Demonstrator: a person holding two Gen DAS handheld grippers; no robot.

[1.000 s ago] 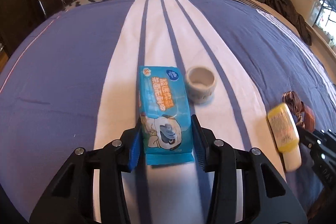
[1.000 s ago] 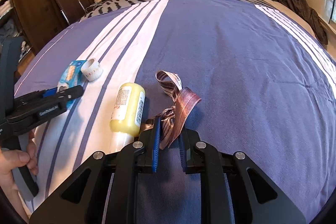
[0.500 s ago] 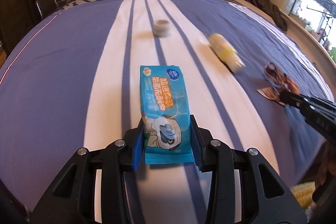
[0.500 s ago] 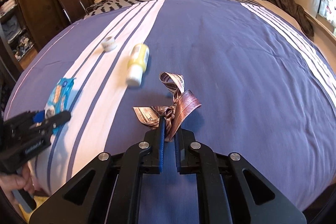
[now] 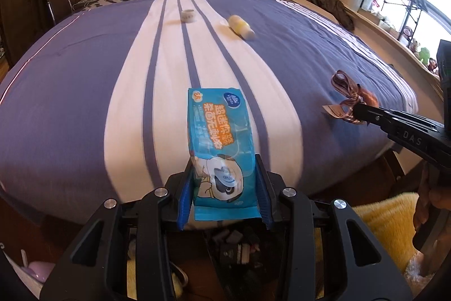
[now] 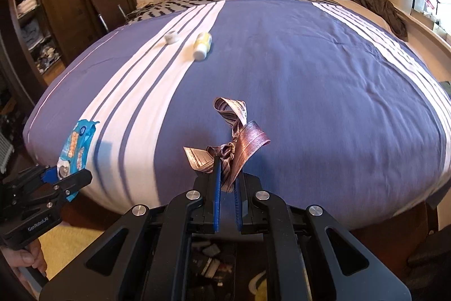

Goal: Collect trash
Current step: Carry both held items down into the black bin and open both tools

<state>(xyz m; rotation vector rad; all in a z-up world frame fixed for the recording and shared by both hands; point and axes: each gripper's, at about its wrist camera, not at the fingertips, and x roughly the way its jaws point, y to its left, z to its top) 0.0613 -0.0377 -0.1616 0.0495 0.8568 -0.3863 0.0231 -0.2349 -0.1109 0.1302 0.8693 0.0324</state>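
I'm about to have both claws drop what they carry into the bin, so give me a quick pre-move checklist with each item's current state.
1. Left claw pinching the blue wipes pack on both sides: ok.
2. Right claw shut on the brown ribbon: ok.
3. Both items lifted off the bed: ok.
4. A dark container with bits in it shows on the floor below the claws; whether it is the bin: cannot tell.
5. Trash all collected: not ok; the yellow bottle and the tape roll lie on the bed.
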